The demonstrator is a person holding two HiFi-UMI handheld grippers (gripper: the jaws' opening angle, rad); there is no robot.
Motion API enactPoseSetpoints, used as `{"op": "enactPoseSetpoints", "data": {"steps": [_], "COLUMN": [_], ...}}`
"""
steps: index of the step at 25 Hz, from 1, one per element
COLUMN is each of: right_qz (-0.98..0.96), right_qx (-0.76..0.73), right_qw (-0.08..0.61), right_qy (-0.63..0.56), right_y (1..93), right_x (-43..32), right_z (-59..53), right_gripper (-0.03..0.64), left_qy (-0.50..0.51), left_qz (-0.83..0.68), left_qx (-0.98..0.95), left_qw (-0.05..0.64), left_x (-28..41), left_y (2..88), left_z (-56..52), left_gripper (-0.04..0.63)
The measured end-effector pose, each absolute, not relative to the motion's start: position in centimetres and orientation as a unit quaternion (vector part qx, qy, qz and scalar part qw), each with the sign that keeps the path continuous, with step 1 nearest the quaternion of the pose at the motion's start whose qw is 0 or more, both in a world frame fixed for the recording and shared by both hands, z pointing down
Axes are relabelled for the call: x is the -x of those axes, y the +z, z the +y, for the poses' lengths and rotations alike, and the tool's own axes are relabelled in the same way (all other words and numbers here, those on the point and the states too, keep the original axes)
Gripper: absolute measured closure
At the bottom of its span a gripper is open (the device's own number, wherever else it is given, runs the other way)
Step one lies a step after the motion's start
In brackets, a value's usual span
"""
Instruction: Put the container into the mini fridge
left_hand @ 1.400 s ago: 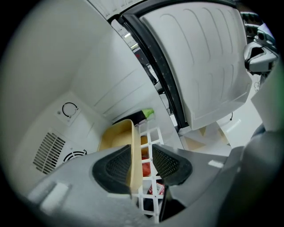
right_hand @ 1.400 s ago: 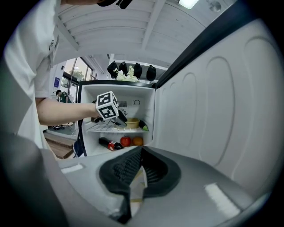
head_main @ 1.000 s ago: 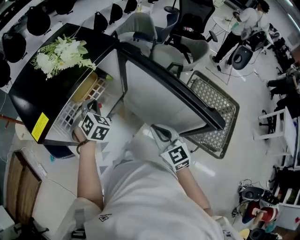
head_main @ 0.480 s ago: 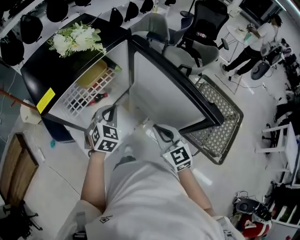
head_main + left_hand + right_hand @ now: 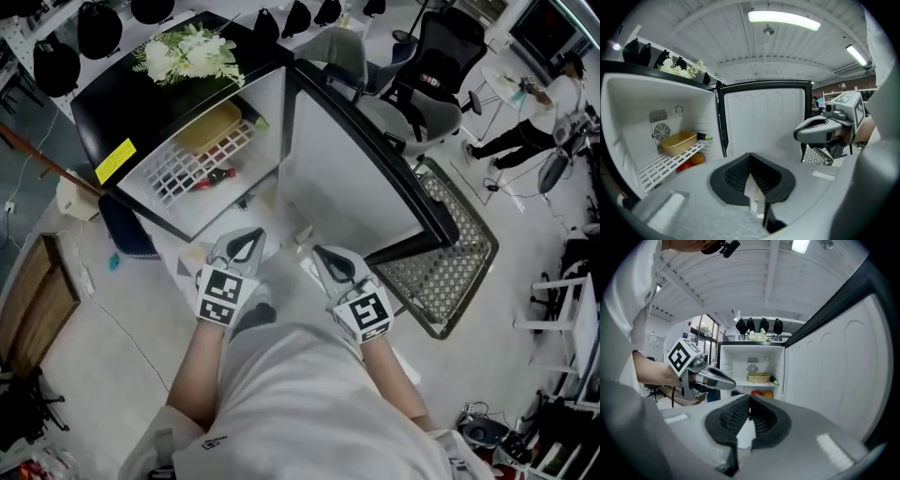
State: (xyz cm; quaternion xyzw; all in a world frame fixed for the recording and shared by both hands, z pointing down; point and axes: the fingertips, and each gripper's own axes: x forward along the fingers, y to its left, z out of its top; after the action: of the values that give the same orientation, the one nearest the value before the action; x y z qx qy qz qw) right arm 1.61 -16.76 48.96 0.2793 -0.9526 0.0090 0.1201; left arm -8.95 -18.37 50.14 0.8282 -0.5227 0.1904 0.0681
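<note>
The mini fridge [image 5: 164,192] stands open, its door [image 5: 366,178] swung out to the right. The yellow container [image 5: 211,127] sits on the white wire shelf [image 5: 183,169] inside; I also see this container [image 5: 679,142] in the left gripper view and, as a small container [image 5: 759,377], in the right gripper view. My left gripper [image 5: 248,236] is shut with nothing in it, held in front of the fridge and apart from the shelf. Beside it, my right gripper [image 5: 323,255] is also shut and empty. Each gripper view shows its jaws pressed together.
White flowers [image 5: 192,52] lie on the fridge's black top. Red and orange fruit [image 5: 217,174] rest below the shelf. A metal mesh rack [image 5: 441,262] lies on the floor to the right. Office chairs [image 5: 422,84] stand behind, a person [image 5: 544,112] at far right.
My left gripper has drawn back from the fridge shelf toward my body, next to the right gripper. The container stays on the shelf.
</note>
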Motion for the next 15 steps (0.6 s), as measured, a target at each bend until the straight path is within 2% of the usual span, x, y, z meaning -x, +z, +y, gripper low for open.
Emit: {"op": "enactPoseSetpoints", "data": {"steps": [6,15], "right_qz": [-0.96,-0.971], "right_qx": [-0.254,-0.214], "right_qw": [0.12,0.105], "right_qy": [0.014,0.003], "right_y": [49.1,49.7], "right_x": [-0.9,0.2], "right_z": [-15.1,-12.8], "right_gripper": [0.614,0.614], "left_qy": [0.138,0.089], "left_qz": [-0.526,-0.533], "left_qx": [-0.835,-0.84], "left_qw": [0.081,0.045], "left_x": [8.7,9.1], "left_y": [49.6,48.8], "left_z": [-15.2,-11.7], "left_gripper": [0.587,0.586]}}
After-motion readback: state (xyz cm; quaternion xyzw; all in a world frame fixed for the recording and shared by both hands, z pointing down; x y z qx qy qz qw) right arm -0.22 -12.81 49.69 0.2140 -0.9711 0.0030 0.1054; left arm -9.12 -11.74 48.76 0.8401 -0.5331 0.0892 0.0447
